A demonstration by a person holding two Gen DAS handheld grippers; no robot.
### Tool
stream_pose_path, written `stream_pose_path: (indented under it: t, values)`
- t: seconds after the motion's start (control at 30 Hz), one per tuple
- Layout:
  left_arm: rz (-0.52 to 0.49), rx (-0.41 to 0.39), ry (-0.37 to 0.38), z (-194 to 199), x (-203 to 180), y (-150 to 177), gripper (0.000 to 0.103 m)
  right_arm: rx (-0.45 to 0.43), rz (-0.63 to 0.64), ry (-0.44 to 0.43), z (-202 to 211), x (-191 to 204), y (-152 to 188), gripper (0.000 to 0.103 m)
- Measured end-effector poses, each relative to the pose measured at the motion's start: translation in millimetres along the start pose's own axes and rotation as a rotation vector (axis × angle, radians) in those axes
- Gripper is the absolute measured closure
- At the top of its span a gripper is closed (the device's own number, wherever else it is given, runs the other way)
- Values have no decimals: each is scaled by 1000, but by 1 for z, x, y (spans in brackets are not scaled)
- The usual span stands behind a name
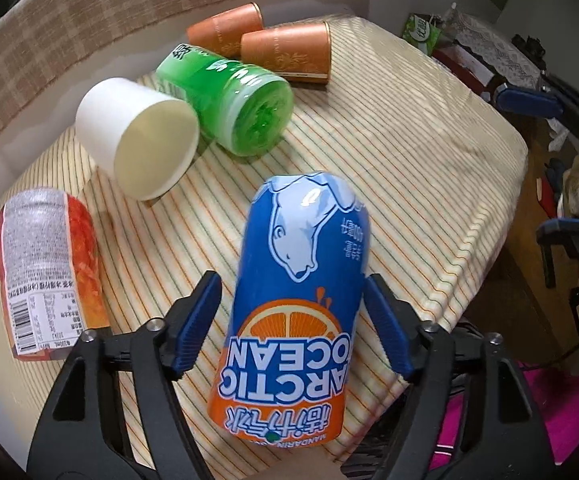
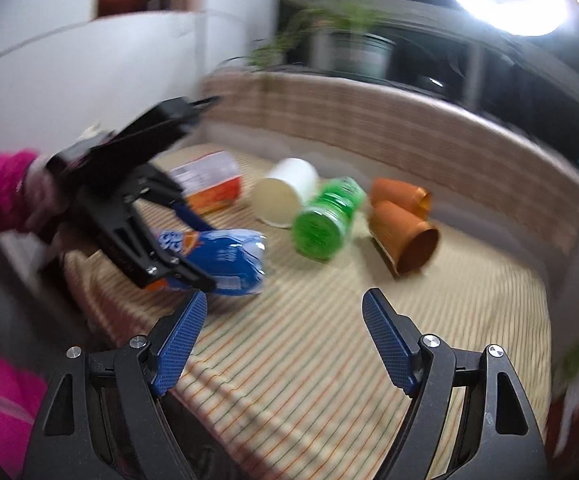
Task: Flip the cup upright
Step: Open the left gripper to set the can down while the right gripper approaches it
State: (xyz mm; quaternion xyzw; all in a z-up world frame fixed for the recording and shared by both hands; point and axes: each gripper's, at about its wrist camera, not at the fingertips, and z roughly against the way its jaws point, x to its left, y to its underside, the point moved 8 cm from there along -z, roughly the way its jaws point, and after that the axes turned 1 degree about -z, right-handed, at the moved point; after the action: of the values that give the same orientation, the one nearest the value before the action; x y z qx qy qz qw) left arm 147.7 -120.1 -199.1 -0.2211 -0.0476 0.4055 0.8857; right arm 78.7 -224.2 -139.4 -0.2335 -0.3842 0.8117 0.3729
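Note:
A blue and orange Arctic Ocean cup (image 1: 295,276) lies on its side on the striped table, between the fingers of my left gripper (image 1: 293,292). The jaws stand open around it, with a gap at the left pad and the right pad near its side. In the right wrist view the same cup (image 2: 225,260) shows with the left gripper (image 2: 193,248) around it. My right gripper (image 2: 283,308) is open and empty above the table's near edge.
A white cup (image 1: 141,136), a green cup (image 1: 233,100), two orange cups (image 1: 285,54) and a red and silver cup (image 1: 45,268) lie on their sides on the striped tablecloth (image 1: 409,160). The table's right edge drops to a cluttered floor. A checked couch back runs behind.

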Motion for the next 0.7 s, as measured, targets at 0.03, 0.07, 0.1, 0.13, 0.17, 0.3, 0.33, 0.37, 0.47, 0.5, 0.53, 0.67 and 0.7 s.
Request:
stream_pose_path:
  t: [0.03,0.07,0.1,0.13,0.17,0.3,0.33,0.37,0.47,0.5,0.53,0.67,0.7]
  values:
    - [10,-10,7,3,2,0,26,6,47,-14,-1,3,-3,23]
    - [19,-17,10,7,4,1,24,15,95,-27,-3,6,-8,23]
    - [27,-24,7,10,7,1,21,22,132,-41,-4,8,-10,23]
    - [38,-38,0,16,10,2,21,28,164,-52,-5,10,-12,23]
    - [45,-48,-4,21,13,4,21,42,212,-71,-8,14,-16,23]
    - [114,-110,-38,56,27,20,21,80,383,-119,-15,32,-25,23]
    - [134,-123,-48,65,30,27,21,96,432,-146,-19,39,-27,23]
    - [159,-131,-61,74,32,37,21,112,464,-173,-23,44,-28,23]
    - [224,-142,-103,93,37,66,21,181,600,-265,-37,68,-25,23]
    - [241,-144,-112,97,37,76,21,191,633,-282,-40,74,-24,23]
    - [259,-142,-125,101,37,87,21,204,684,-307,-44,82,-22,23]
    - [354,-131,-126,109,35,125,21,254,827,-351,-61,105,-19,25]
    - [373,-128,-125,109,34,131,21,264,869,-355,-65,110,-18,25]
